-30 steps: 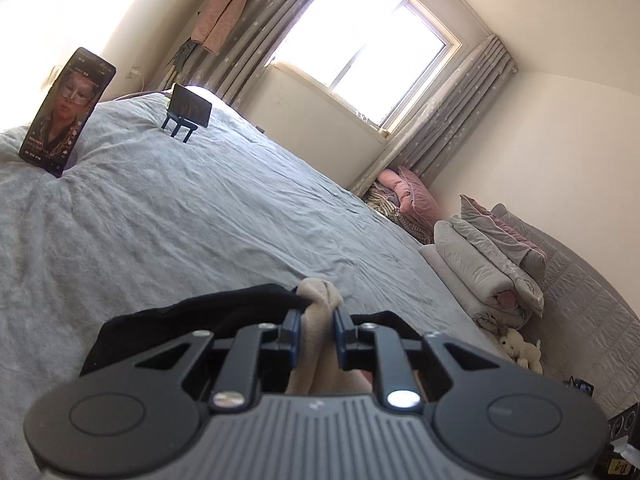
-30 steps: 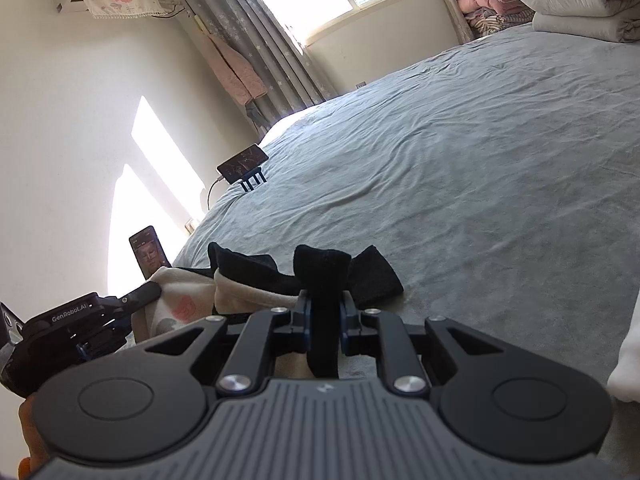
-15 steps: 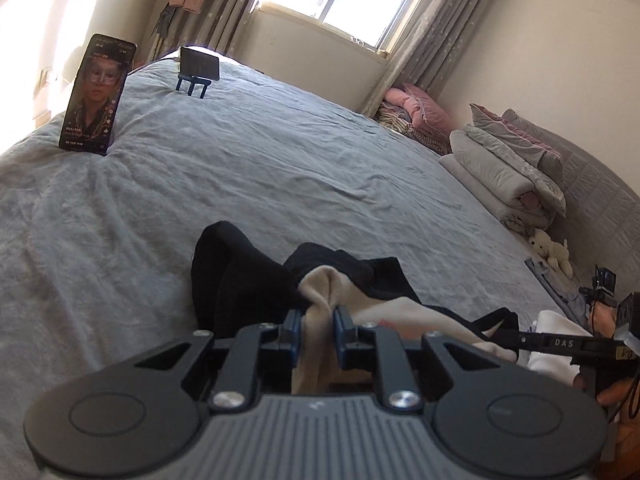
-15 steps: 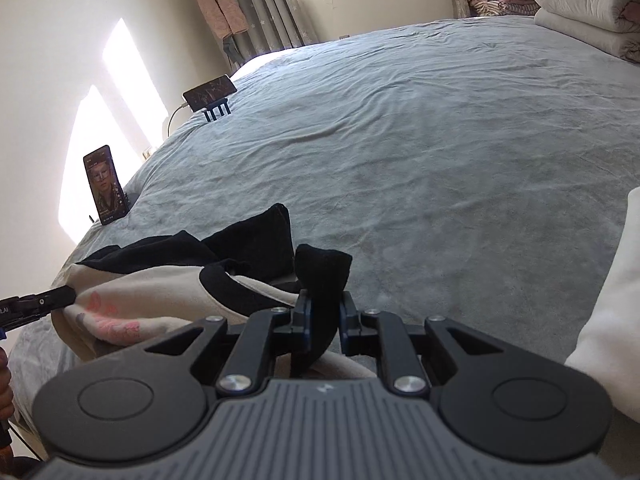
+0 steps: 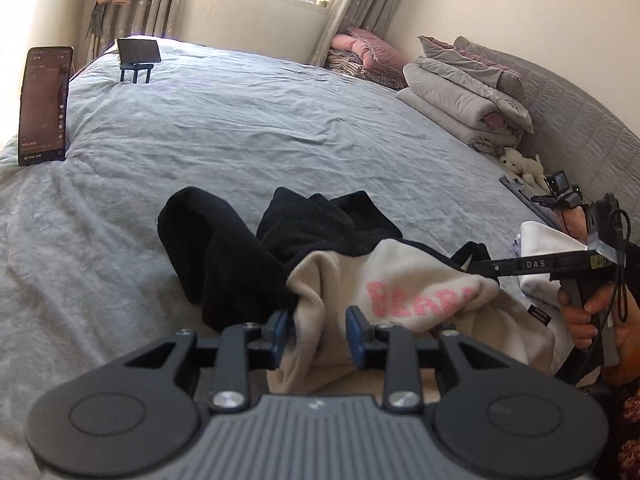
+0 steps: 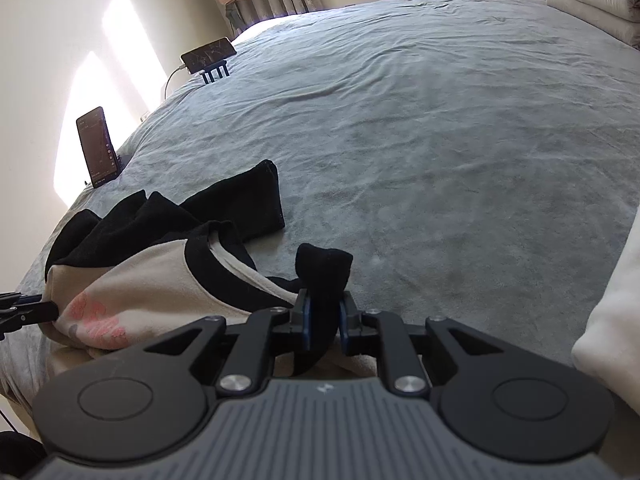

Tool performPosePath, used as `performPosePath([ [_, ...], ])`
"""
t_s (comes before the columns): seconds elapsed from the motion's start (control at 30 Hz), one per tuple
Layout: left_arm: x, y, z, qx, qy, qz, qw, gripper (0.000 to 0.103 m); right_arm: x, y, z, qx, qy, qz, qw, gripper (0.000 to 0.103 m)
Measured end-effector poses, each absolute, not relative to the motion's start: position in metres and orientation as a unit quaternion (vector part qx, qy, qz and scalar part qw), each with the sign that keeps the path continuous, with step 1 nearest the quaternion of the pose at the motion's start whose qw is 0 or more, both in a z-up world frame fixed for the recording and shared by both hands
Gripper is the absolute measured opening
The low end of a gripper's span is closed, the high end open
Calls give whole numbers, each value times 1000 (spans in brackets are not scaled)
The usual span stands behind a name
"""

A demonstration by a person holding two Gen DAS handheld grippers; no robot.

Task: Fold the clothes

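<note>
A cream sweatshirt (image 5: 404, 276) with pink lettering and black sleeves lies crumpled on the grey bed (image 5: 280, 120), near its front edge. My left gripper (image 5: 318, 332) has its jaws opening. A cream fold stands loosely between the blue pads and is not pinched. My right gripper (image 6: 323, 320) is shut on a black sleeve end (image 6: 324, 268) that sticks up above its pads. In the left wrist view the right gripper (image 5: 480, 266) reaches in from the right, held by a hand (image 5: 588, 316). The sweatshirt (image 6: 152, 276) spreads to the left in the right wrist view.
Two phones on stands (image 5: 44, 104) (image 5: 138, 52) are at the bed's far left. Folded quilts (image 5: 460, 96) and a plush toy (image 5: 520, 164) sit along the headboard on the right. A white cloth (image 6: 608, 320) lies at the right edge.
Both grippers have come down and the sweatshirt now rests on the bed. The left jaws, shut on the cream fold before, have parted. The right grip on the black sleeve holds.
</note>
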State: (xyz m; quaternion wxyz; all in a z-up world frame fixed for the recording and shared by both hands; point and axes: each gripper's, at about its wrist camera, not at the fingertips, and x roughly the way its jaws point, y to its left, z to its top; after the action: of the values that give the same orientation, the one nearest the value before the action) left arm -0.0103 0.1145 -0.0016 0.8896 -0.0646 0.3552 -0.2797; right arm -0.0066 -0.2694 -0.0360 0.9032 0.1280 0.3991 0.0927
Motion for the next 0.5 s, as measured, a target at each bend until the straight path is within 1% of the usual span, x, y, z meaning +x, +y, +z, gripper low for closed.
performPosePath([
  [0.07, -8, 117, 7, -75, 340, -283, 894, 50, -7, -271, -37, 133, 399, 95, 902, 17],
  [0.1, -6, 117, 9, -82, 333, -283, 895, 53, -8, -272, -37, 135, 398, 96, 902, 17],
  [0.13, -4, 117, 10, -89, 330, -282, 896, 59, -8, -273, -37, 137, 398, 97, 902, 17],
  [0.23, 5, 114, 13, -111, 324, -275, 899, 65, -9, -275, -37, 142, 395, 99, 902, 17],
  [0.27, 10, 112, 14, -118, 323, -271, 899, 69, -9, -275, -37, 144, 394, 100, 902, 17],
  [0.33, 18, 107, 14, -126, 324, -262, 900, 71, -10, -276, -37, 147, 393, 102, 902, 17],
  [0.5, 51, 90, -2, -146, 359, -214, 897, 71, -11, -278, -36, 153, 387, 106, 903, 17],
])
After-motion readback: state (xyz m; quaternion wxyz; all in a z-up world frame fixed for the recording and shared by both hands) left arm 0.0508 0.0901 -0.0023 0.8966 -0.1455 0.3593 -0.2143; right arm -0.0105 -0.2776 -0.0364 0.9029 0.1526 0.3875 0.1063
